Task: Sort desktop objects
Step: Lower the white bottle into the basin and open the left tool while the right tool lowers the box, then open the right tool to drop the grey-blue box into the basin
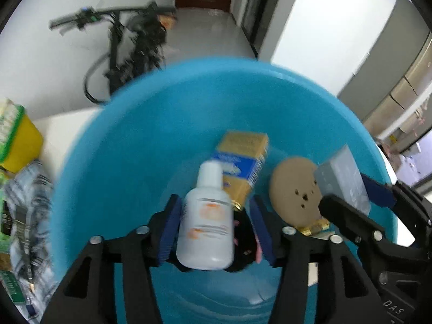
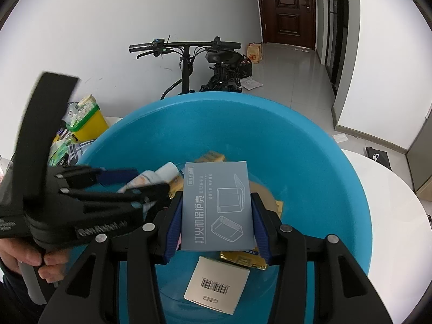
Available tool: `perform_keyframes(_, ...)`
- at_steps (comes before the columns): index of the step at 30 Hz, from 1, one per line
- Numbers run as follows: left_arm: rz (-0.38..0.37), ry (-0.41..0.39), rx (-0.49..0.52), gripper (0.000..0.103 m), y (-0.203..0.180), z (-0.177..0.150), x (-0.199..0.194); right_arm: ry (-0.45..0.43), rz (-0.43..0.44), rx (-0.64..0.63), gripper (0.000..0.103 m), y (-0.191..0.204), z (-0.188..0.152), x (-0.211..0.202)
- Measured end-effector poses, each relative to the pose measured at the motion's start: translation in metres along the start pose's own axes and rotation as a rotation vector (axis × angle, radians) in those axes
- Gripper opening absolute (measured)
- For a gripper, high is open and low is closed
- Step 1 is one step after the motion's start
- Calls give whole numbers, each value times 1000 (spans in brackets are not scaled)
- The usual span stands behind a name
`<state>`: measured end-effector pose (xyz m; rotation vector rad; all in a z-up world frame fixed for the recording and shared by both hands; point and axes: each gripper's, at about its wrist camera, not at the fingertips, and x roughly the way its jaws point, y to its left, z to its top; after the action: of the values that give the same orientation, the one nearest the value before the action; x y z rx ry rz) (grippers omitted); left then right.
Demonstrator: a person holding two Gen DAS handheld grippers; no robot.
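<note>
A wide blue basin (image 1: 129,140) fills both views. In the left wrist view a white bottle (image 1: 206,224) stands between the fingers of my left gripper (image 1: 215,202); a gap shows beside its right pad, so the jaws are open. Behind it lie a gold and blue box (image 1: 243,156) and a tan round disc (image 1: 294,189). My right gripper (image 2: 216,199) is shut on a grey-blue printed box (image 2: 218,205) over the basin (image 2: 310,162). Below it lie a white barcode box (image 2: 216,286) and a gold packet (image 2: 243,260). The left gripper (image 2: 143,182) shows at the left there.
A yellow bin with a green lid (image 2: 86,124) and a checked cloth (image 1: 29,202) crowd the table left of the basin. White tabletop (image 2: 391,202) shows on the right. A bicycle (image 2: 189,62) leans by the far wall. A person's hand (image 2: 32,259) holds the left gripper.
</note>
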<state>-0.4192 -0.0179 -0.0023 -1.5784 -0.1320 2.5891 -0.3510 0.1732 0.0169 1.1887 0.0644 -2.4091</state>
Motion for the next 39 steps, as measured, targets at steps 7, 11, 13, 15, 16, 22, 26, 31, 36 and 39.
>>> perform_keyframes(7, -7, -76, -30, 74, 12, 5, -22, -8, -9, 6, 46, -3, 3, -1)
perform_keyframes(11, 15, -101, -9, 79, 13, 9, -26, -11, -31, 32, 46, -17, 4, -4)
perform_keyframes(13, 16, -98, -4, 79, 11, 10, -28, 6, -39, 39, 46, -24, 5, -2)
perform_keyframes(15, 19, -93, 0, 79, 9, 9, -27, 19, -47, 50, 46, -32, 6, 0)
perform_keyframes(16, 21, -91, 2, 79, 8, 9, -27, 27, -54, 49, 46, -35, 6, 1)
perform_keyframes(22, 39, -72, 31, 79, 0, 4, -21, 90, -57, 48, 46, -48, 3, 16)
perform_keyframes(26, 39, -65, 43, 79, -4, 2, -19, 97, -50, 39, 46, -47, 3, 16)
perform_keyframes(31, 43, -58, 48, 79, -4, 1, -16, 108, -52, 21, 46, -44, 1, 18)
perform_keyframes(36, 44, -55, 56, 79, -6, 0, -15, 105, -48, 26, 46, -46, 0, 15)
perform_keyframes(39, 39, -57, 58, 79, -6, -1, -16, 100, -48, 30, 46, -46, 0, 14)
